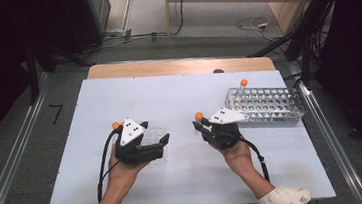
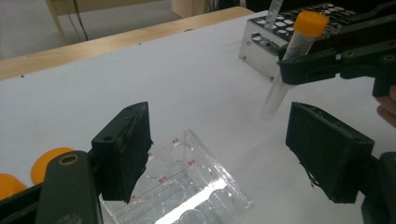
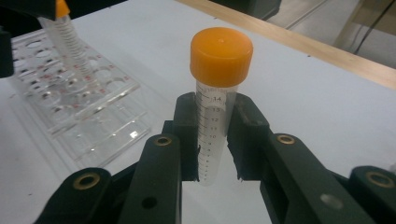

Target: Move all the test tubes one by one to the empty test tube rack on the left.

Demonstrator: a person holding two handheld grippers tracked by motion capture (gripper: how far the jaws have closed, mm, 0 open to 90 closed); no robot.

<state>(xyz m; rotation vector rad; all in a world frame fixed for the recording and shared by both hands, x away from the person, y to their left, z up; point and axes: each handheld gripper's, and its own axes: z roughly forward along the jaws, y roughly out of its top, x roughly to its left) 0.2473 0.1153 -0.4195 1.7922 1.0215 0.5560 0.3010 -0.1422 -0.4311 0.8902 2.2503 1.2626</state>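
Left tongs (image 1: pixel 158 140): held near the table's near-left part, over a clear well plate (image 1: pixel 153 135); in the left gripper view the jaws are spread, with nothing between the pads (image 2: pixel 126 149), and the plate is seen lying flat on the table just below them. An orange-capped tube (image 1: pixel 116 125) is seen at the far-left side of these tongs in the high view; how it is carried cannot be told.

Table (image 1: pixel 178 97): a white sheet over a wooden top, whose far edge is left bare.

Right tongs (image 1: pixel 197 126): held right of the middle, jaws pressed onto a clear graduated tube with an orange cap (image 3: pixel 212 116). The pads are clamped on its middle, the cap well above them and the tip below.

Tube's axis: upright in the right gripper view, slightly tilted in the left gripper view; it is carried clear of the table.

Metal rack (image 1: pixel 269 104): set toward the far-right edge, just right of the right tongs; one capped tube (image 1: pixel 242 85) is stood in its far-left corner.

Deciding relation: the held tube is nearer the right hand's rack than the plate, which lies to its left beneath the left tongs. Judged from this, any setting-down is governed by keeping the long axis vertical over the chosen hole.
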